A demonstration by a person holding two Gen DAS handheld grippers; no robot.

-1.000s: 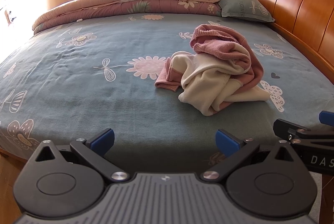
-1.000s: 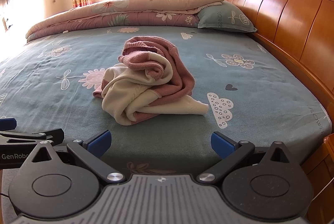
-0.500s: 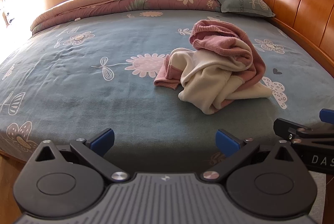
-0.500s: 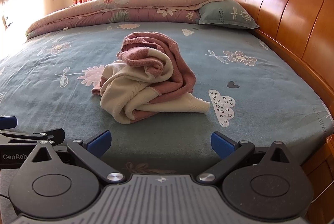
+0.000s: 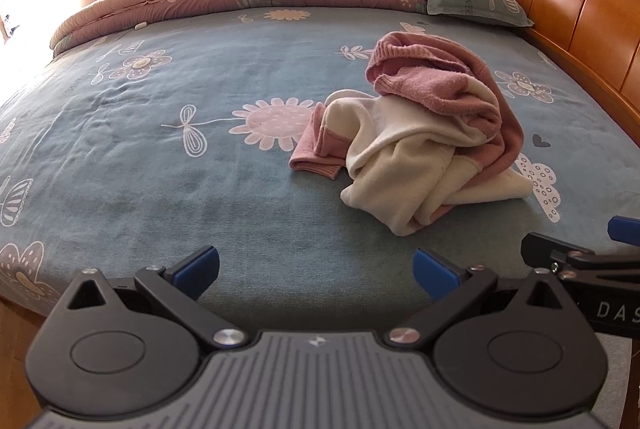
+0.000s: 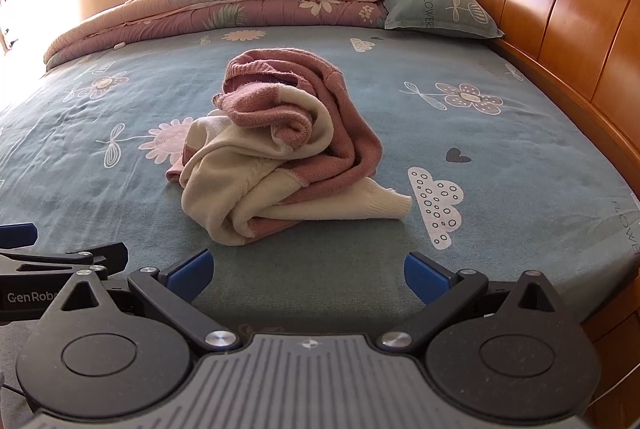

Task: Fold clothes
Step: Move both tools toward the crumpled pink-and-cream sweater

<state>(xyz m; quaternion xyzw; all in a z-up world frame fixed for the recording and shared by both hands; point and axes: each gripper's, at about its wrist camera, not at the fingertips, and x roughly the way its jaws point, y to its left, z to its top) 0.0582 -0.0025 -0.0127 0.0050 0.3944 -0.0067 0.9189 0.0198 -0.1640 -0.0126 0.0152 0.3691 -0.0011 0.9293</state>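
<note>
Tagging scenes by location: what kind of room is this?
A home bedroom, most likely: a bed with a wooden headboard, a pillow and a folded quilt, curtained window behind.

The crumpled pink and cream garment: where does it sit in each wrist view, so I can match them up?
Left wrist view: the garment lies right of centre on the bed sheet.
Right wrist view: the garment lies just left of centre, straight ahead of the open fingers.
Shared landmark: the white dotted cloud print beside the garment's cream cuff.
</note>
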